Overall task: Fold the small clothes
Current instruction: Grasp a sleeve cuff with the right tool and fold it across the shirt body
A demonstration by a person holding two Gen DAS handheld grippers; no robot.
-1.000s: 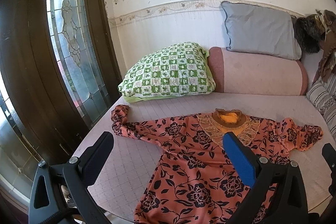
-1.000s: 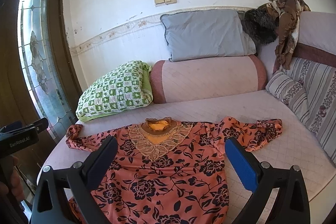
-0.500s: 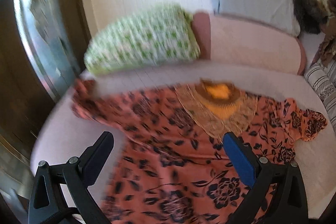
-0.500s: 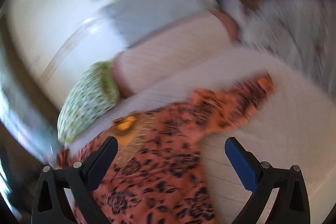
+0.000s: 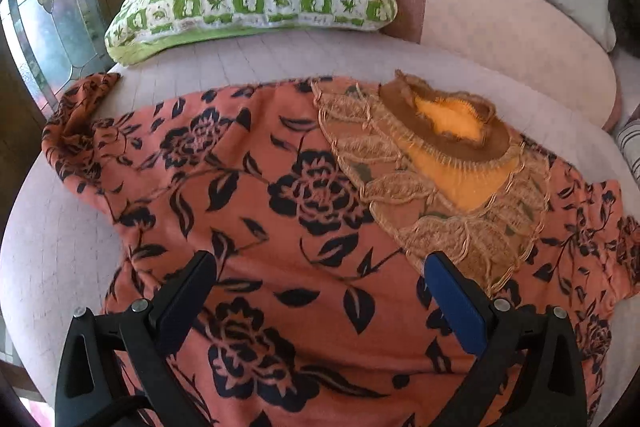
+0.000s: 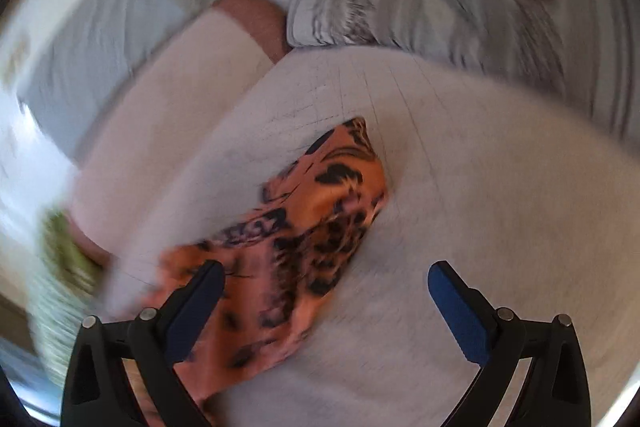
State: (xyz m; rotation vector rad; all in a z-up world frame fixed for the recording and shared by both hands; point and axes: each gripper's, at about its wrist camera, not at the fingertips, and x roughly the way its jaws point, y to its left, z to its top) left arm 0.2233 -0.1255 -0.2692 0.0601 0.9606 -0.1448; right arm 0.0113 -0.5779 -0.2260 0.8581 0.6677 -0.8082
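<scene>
Blouse [image 5: 280, 187] flat on daybed [image 5: 60, 247], unfolded | both grippers dropped closer since a second ago: left gripper [image 5: 320, 291] spread over body, right gripper [image 6: 326, 301] spread near sleeve [image 6: 312, 219] | grasp likely next

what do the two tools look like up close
The left tool and the right tool look alike: a black plastic frame with angular arms, silver screw heads, triangular cut-outs, and two flat tapered fingers. On each, the inner pad of one finger is blue. A black cable shows beneath the left one.
</scene>
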